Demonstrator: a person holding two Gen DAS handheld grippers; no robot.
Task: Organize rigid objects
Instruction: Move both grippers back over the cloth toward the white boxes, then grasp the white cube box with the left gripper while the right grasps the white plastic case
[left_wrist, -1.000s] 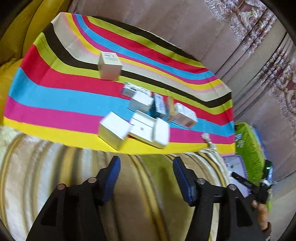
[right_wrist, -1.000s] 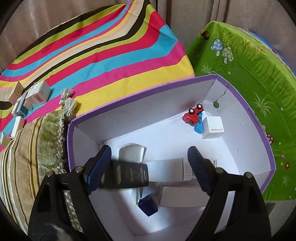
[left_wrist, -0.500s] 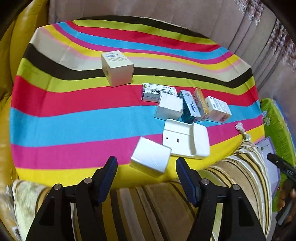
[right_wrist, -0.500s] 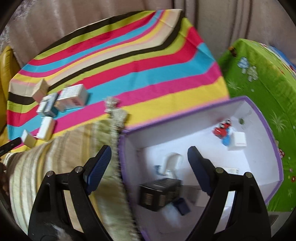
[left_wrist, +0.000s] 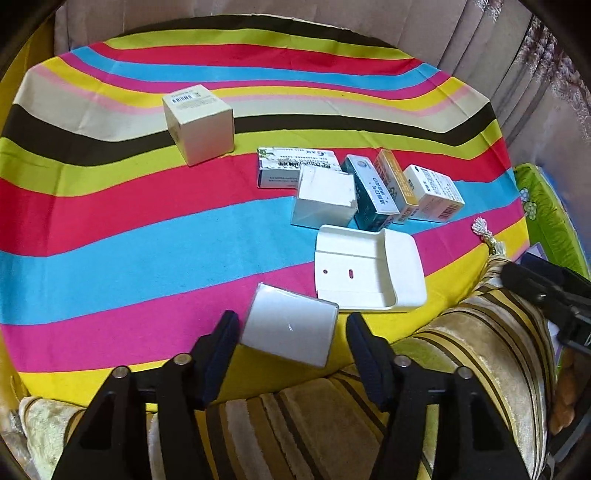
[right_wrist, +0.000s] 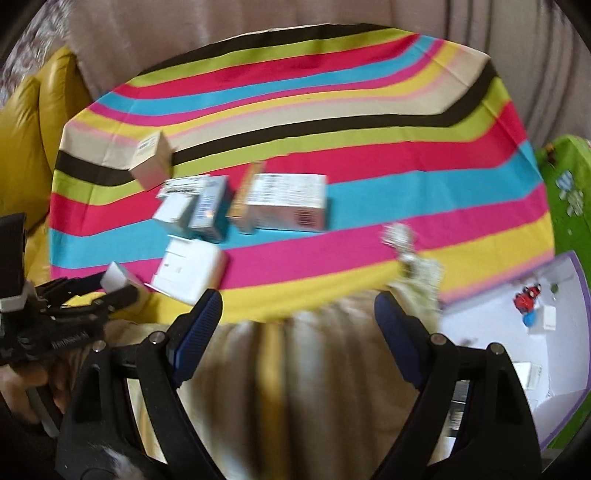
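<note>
Striped cloth (left_wrist: 129, 229) spread wide ahead of both claws, grey curtain behind it, gold-striped cushion (left_wrist: 480, 350) bunched under the fingers.

Left claw (left_wrist: 291, 321) half-narrowed and pointing steeply down, jaws just been closing. Small white box (left_wrist: 290, 332) now between its fingers, at the cloth's near yellow edge; a second ago well ahead of the tips, beyond the cushion. Left pad just beside the box's edge, right pad apart from it, so not gripped yet. White tray (left_wrist: 369, 273) just ahead and right of the tips, touching the box's far corner or nearly so. Cluster of cartons further ahead: torn white box (left_wrist: 325, 199), teal carton (left_wrist: 369, 195), orange carton (left_wrist: 391, 181), barcode carton (left_wrist: 434, 192), flat green-printed carton (left_wrist: 295, 166). Beige cube box (left_wrist: 199, 125) alone, far ahead to the left.

Right claw (right_wrist: 298, 297) spread wide, nothing between the fingers, above the cushion; view blurred. A second ago above the purple-rimmed bin (right_wrist: 576, 280), a black item lying in the bin between the fingers; now that bin off to the right of the tips, red toy car (right_wrist: 526, 299) inside. Green mat (right_wrist: 569, 184) beyond the bin.
</note>
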